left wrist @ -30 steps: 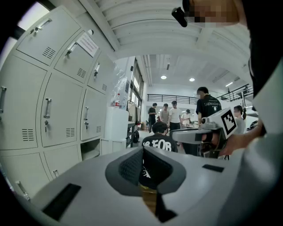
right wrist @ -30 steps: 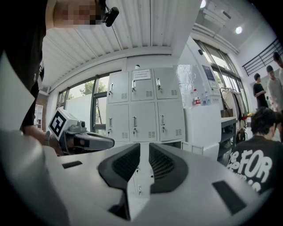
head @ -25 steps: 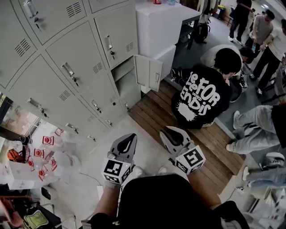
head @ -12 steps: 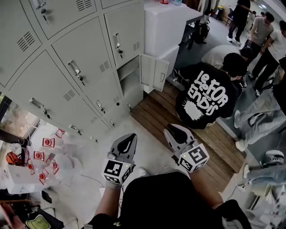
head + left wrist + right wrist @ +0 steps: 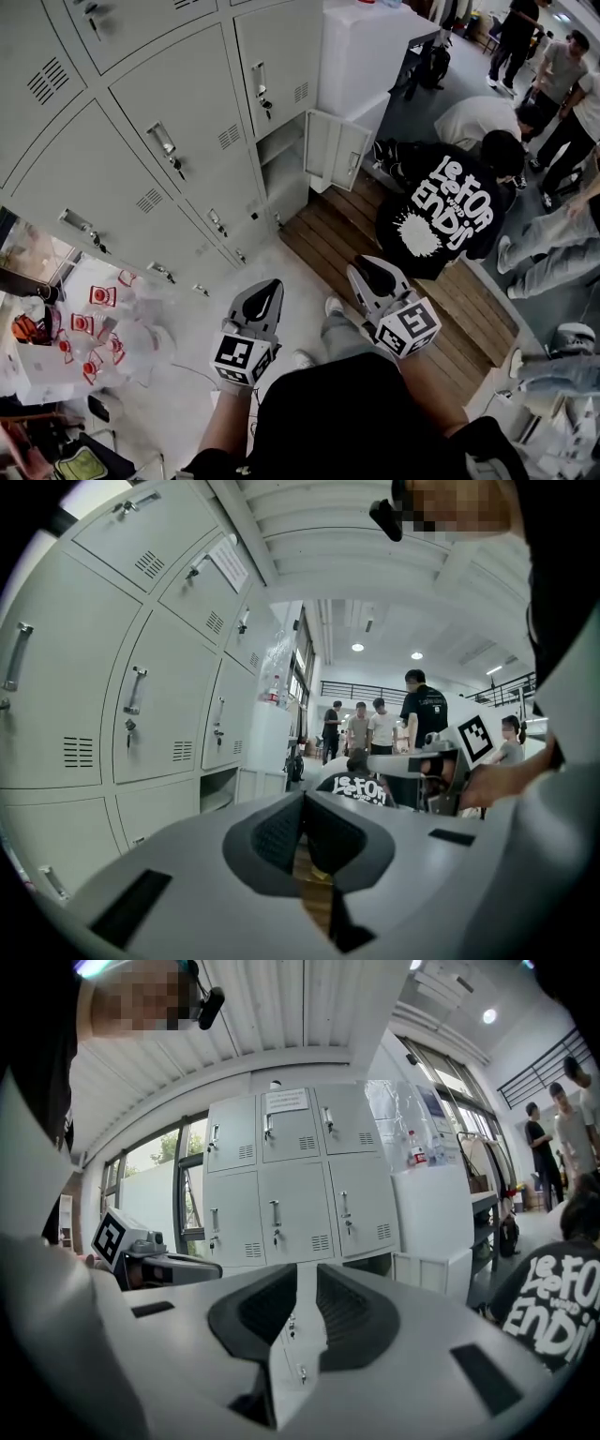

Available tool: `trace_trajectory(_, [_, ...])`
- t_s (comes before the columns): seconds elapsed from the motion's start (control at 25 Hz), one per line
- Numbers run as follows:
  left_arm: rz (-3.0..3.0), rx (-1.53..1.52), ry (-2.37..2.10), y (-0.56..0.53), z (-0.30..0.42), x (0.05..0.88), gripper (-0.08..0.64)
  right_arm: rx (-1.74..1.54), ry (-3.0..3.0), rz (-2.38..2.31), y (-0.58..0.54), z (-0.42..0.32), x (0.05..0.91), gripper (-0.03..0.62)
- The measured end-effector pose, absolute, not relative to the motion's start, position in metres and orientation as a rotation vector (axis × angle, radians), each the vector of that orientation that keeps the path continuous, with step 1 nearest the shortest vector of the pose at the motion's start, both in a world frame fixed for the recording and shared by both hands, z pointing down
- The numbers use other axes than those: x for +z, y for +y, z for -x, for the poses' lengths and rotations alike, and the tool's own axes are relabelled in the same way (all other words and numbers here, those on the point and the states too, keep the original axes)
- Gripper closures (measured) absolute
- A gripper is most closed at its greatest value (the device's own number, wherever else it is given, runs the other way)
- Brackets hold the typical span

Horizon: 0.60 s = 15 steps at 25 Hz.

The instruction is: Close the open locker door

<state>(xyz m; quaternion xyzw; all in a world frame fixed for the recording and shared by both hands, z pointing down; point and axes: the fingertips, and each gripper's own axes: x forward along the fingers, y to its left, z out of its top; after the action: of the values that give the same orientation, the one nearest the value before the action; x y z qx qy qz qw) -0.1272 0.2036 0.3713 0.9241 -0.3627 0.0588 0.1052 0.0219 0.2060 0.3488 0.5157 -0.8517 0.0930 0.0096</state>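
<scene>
Ahead, locker door (image 5: 339, 150) open; left gripper (image 5: 272, 287), right gripper (image 5: 364, 269) seemingly shut.

Cnt: 2 grippers (left gripper (image 5: 271, 285) + right gripper (image 5: 362, 265)), 1 open locker door (image 5: 339, 150), 6 closed doors (image 5: 281, 1211) in top 2 rows per right gripper view, 1 crouched person in black printed tee (image 5: 450, 211), 1 white cabinet (image 5: 370, 56) beside lockers.

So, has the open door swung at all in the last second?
No. The door stands at the same wide angle to its locker as before, not swung either way.
</scene>
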Motion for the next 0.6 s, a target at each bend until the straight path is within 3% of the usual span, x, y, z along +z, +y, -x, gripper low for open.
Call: trace_trajectory(0.6, [-2.657,0.310,-1.128,0.047,0.063,0.391,0.537,0.410,-2.730,-1.543,0.032,-0.084,0.369,0.529])
